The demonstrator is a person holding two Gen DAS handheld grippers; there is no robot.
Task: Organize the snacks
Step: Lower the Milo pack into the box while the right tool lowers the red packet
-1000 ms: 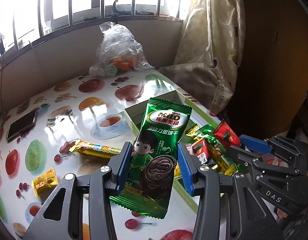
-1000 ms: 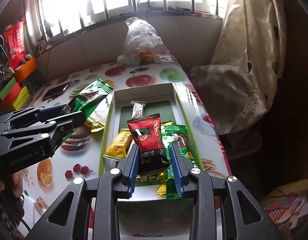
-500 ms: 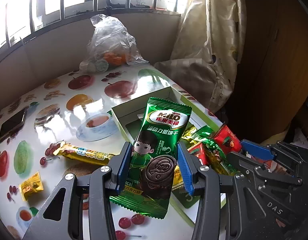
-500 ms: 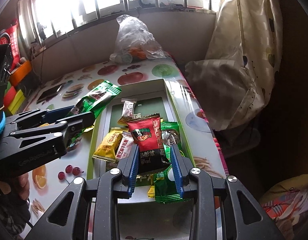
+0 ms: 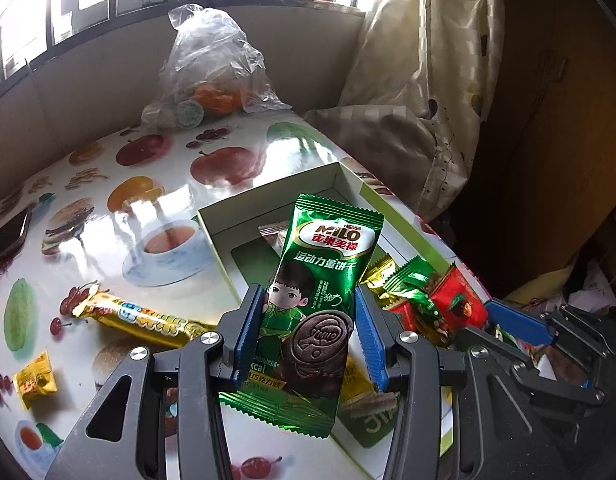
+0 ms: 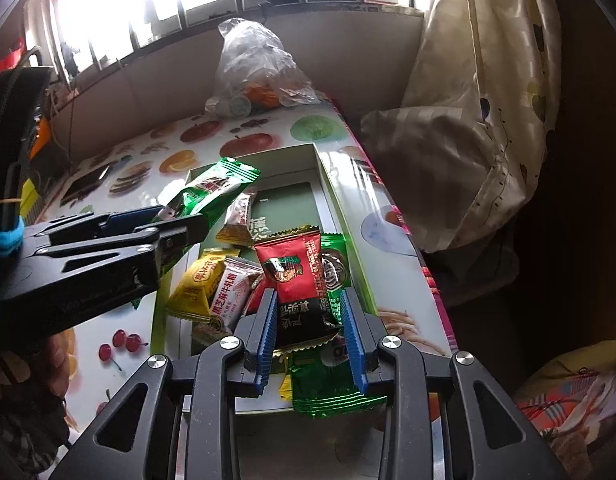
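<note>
The left tongs (image 5: 308, 338) are clamped on a green Milo packet (image 5: 314, 300), held upright above the near left part of the box (image 5: 211, 226). The right tongs (image 6: 310, 334) are clamped on a red packet (image 6: 297, 280) over the box's near end, above the snacks already lying inside. Both packets look light, with soft, crinkly, slippery foil and probably a brittle biscuit within, so a gentle grip across the flat middle suits them better than the sealed ends. A gold bar (image 5: 135, 316) and a yellow sweet (image 5: 35, 378) lie on the surface (image 5: 227, 148) left of the box.
</note>
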